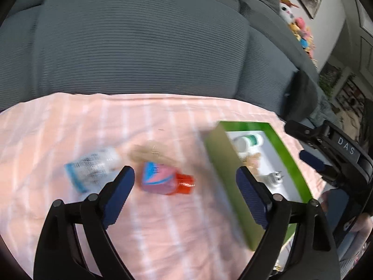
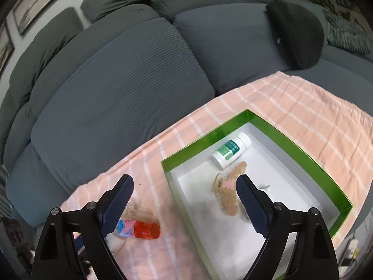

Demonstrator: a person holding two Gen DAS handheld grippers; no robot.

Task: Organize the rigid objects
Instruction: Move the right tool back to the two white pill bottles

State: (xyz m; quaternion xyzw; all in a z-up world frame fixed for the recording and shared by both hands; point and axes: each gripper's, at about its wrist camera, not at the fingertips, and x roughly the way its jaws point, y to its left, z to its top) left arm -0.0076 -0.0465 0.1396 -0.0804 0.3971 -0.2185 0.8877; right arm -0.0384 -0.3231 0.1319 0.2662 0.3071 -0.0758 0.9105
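1. Cloth (image 1: 58, 126), pink with white stripes, covers the table in front of a grey sofa (image 1: 139, 42).
2. Left hand-held gripper (image 1: 185, 177) hangs over the cloth with its jaws wide apart and nothing between them.
3. Left of its view lies a clear bottle (image 1: 93, 168) with a blue label, on its side and blurred.
4. Next, between the jaws as seen from this camera, a small bottle (image 1: 166, 179) with a red cap lies on its side on the cloth.
5. Just behind it sits a pale tan clip (image 1: 151, 154), too blurred to tell more.
6. Right of these stands a green box (image 2: 251, 114), open, with a white floor.
7. Inside the box, toward the back, a white pill bottle (image 2: 230, 150) with a green label lies on its side.
8. Near it, in the middle of the box, rests a hair clip (image 2: 227, 191), amber and pink.
9. A small grey plug (image 1: 275, 178) lies in the box too, partly hidden by a finger in the right view.
10. Right hand-held gripper (image 2: 185, 180) hovers over the box's left wall, jaws spread wide, holding nothing.
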